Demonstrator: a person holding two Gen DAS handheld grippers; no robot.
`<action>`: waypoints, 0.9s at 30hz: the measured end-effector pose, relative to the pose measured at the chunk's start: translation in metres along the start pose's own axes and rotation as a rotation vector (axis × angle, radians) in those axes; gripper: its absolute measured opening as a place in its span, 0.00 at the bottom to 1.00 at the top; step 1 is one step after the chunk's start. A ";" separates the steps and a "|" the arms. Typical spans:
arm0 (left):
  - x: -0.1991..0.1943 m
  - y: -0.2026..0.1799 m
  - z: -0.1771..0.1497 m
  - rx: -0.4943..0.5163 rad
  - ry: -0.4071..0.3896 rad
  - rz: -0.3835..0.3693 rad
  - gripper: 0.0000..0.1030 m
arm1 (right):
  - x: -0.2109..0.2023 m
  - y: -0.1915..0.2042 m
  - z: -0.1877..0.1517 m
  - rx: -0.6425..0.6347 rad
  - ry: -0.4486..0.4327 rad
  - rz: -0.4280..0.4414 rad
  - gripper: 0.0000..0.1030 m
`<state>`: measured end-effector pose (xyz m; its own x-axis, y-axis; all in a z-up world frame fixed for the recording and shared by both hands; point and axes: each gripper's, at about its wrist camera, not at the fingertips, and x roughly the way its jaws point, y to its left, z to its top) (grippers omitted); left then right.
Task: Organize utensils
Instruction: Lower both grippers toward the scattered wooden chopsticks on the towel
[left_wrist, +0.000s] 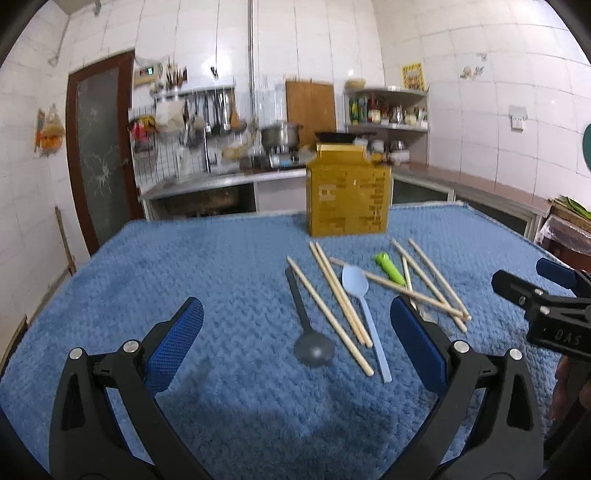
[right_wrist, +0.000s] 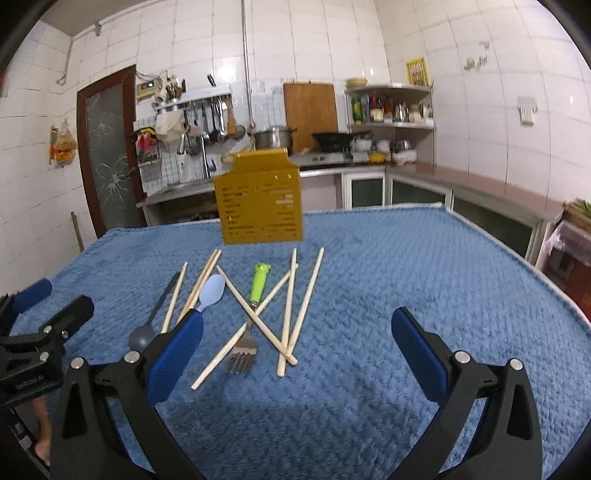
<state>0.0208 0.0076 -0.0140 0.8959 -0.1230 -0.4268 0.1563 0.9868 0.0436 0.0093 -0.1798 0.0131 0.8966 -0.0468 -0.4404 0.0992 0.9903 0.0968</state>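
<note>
Both hand-held grippers hover low over the blue towel (right_wrist: 406, 258), empty: the left gripper (left_wrist: 295, 347) with its blue pads spread wide, the right gripper (right_wrist: 295, 354) equally apart. Between and just beyond them the utensils lie scattered: a grey spoon (left_wrist: 308, 332), a pale blue spoon (left_wrist: 360, 299), a green-handled fork (right_wrist: 251, 314) and loose chopsticks (right_wrist: 299, 306), several crossing over the fork. Farther back stands a yellow slotted holder (right_wrist: 260, 201), upright. Behind it runs a kitchen counter (right_wrist: 332, 168).
</note>
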 end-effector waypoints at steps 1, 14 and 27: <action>0.003 0.001 0.001 -0.005 0.018 0.001 0.95 | 0.003 0.001 -0.001 0.000 0.007 -0.009 0.96; 0.048 0.022 0.045 -0.050 0.137 0.038 0.95 | 0.051 0.012 0.033 -0.081 0.079 -0.046 0.96; 0.154 0.018 0.081 -0.111 0.359 -0.039 0.95 | 0.162 0.000 0.055 -0.083 0.267 -0.148 0.96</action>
<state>0.1956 -0.0023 -0.0056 0.6845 -0.1353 -0.7163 0.1237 0.9899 -0.0688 0.1786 -0.1949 -0.0094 0.7289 -0.1662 -0.6642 0.1747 0.9831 -0.0543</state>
